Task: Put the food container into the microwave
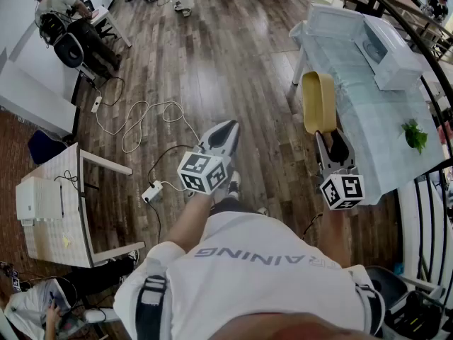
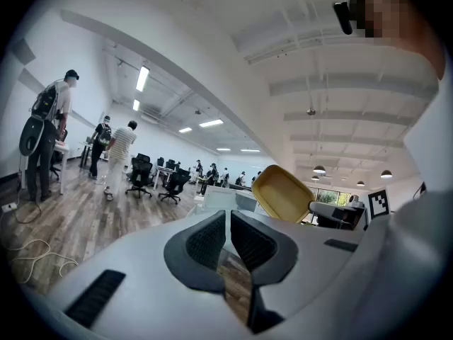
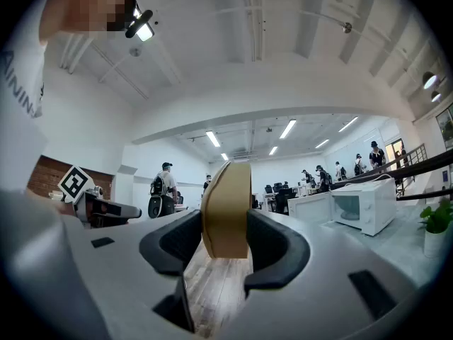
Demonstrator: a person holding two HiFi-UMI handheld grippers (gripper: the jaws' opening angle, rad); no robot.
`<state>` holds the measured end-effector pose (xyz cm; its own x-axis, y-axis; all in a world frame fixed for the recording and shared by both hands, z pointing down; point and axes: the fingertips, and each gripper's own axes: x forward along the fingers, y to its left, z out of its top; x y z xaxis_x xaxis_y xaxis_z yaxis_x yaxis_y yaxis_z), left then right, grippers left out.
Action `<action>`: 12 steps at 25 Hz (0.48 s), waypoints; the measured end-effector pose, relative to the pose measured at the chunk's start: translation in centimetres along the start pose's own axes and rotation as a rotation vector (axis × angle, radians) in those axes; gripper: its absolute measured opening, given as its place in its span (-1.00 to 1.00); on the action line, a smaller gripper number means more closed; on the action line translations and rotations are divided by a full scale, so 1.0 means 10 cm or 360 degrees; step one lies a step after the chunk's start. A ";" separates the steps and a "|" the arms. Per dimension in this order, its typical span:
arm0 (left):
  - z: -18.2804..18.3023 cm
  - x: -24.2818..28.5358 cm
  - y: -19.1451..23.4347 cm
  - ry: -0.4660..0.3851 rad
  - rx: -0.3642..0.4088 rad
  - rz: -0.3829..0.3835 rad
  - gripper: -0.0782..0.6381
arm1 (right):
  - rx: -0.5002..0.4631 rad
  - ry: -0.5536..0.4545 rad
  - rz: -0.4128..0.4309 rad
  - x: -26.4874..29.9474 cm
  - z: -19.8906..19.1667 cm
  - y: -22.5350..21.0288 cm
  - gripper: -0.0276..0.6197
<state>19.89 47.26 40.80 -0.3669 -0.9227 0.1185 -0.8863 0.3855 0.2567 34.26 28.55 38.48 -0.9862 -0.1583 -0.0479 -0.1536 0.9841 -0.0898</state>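
My right gripper (image 1: 330, 134) is shut on one end of a tan food container (image 1: 318, 101), which it holds out on edge over the floor next to the table's corner. In the right gripper view the container (image 3: 228, 207) stands upright, pressed between the two dark pads (image 3: 274, 241). The white microwave (image 1: 388, 52) stands on the table at the far right, also in the right gripper view (image 3: 361, 204) with its door closed. My left gripper (image 1: 225, 129) is over the floor to the left, its jaws shut on nothing (image 2: 228, 222). From it the container (image 2: 283, 193) shows to the right.
A table with a pale cloth (image 1: 368, 119) runs along the right, with a small green plant (image 1: 414, 134) near its edge. Cables and a power strip (image 1: 152, 192) lie on the wood floor. A white desk (image 1: 49, 211) stands at the left. People and office chairs are farther off.
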 end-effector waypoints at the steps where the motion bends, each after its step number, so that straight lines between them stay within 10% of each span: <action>1: 0.00 0.01 0.01 0.0004 -0.0003 -0.0003 -0.64 | 0.0001 0.0001 -0.0001 0.01 0.00 0.01 -0.26; 12: -0.04 0.15 0.10 0.0042 -0.0032 -0.0056 -0.64 | 0.0010 0.0014 -0.0020 0.11 -0.06 0.00 -0.26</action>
<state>18.56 46.24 41.63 -0.3277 -0.9352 0.1342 -0.8926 0.3530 0.2804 33.18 28.44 38.99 -0.9847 -0.1699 -0.0380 -0.1656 0.9815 -0.0963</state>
